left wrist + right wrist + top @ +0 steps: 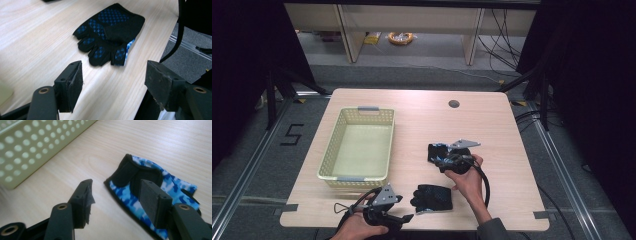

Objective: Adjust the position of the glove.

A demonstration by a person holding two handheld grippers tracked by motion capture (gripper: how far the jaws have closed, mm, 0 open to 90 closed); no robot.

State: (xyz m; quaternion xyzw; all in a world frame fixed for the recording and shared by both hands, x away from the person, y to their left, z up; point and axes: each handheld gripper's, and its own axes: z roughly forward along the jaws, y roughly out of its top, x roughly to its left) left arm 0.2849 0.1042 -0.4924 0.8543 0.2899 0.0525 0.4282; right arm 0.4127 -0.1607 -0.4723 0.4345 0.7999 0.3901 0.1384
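Two fingerless gloves lie flat on the wooden table. A black one with blue dotted grip point(432, 196) point(110, 32) rests near the front edge. My left gripper point(404, 218) point(115, 75) hovers just left of it, jaws open and empty, with the glove a short way ahead. A second glove with a blue camouflage back and a black wrist strap point(436, 151) point(150, 187) lies mid-table. My right gripper point(443, 161) point(117, 192) is at its near edge, open. One pad hangs over the glove and the other over bare wood. Neither presses on it.
A pale green perforated basket point(328, 155) point(30, 147) stands empty on the table's left half, close to the camouflage glove's left. A round cable hole point(454, 104) sits at the back. The table's front edge runs right beside the dotted glove.
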